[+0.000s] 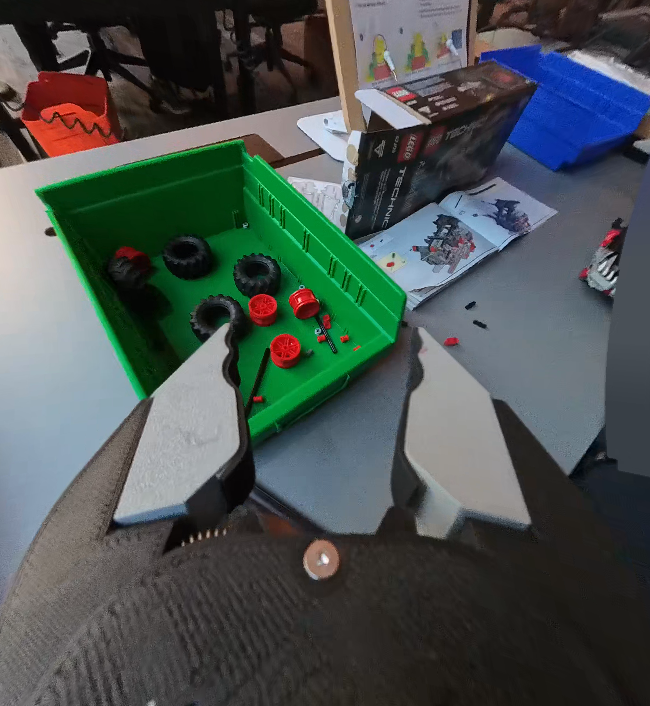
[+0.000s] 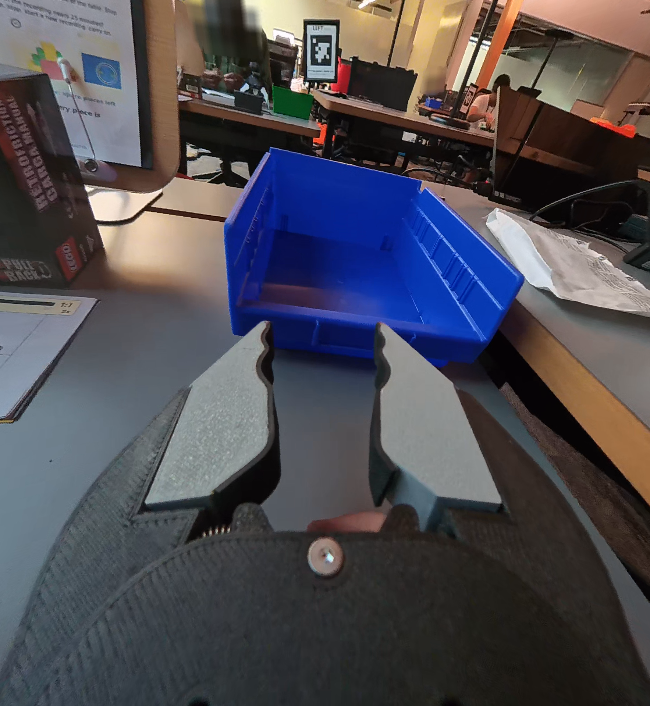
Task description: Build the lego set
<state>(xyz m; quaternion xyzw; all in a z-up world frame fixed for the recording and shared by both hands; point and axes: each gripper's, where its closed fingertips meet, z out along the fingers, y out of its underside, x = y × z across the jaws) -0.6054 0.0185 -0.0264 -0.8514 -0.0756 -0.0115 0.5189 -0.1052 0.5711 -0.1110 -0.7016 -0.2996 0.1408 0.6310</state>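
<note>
The left gripper [image 1: 321, 330], two grey wedge-shaped fingers with black wavy pads on a black ribbed body, has its jaws spread wide and holds nothing. It hangs above the near corner of the green plastic bin [image 1: 327, 252] on the grey tabletop [image 1: 526, 363]; its left fingertip overlaps the nearest black rubber tyre [image 1: 216, 315] in the picture, though whether it touches cannot be told.

Inside the green bin lie four black knobby tyres; the far-left one [image 1: 126, 269] has a red rim pushed partly into it. Three loose red spoked wheel rims [image 1: 285, 350] lie near the bin's front right, with small red pins [image 1: 320, 338] and two thin black axles [image 1: 256, 378] beside them. One red pin [image 1: 450, 341] and two small black pins [image 1: 480, 324] lie on the tabletop just outside the bin.

Behind the bin stands the opened black cardboard lego box [image 1: 430, 153], and to its right the instruction booklet [image 1: 457, 237] lies open. A partly built red, white and black model [image 1: 604, 267] sits at the right edge, half cut off by a dark shape.

The right gripper [image 2: 322, 328], of the same make, also has its jaws apart, though less widely, and grips nothing. It hovers over the tabletop just in front of the blue plastic bin [image 2: 464, 267], whose visible floor is bare. A white crumpled bag [image 2: 568, 263] lies on the adjoining table to the right.
</note>
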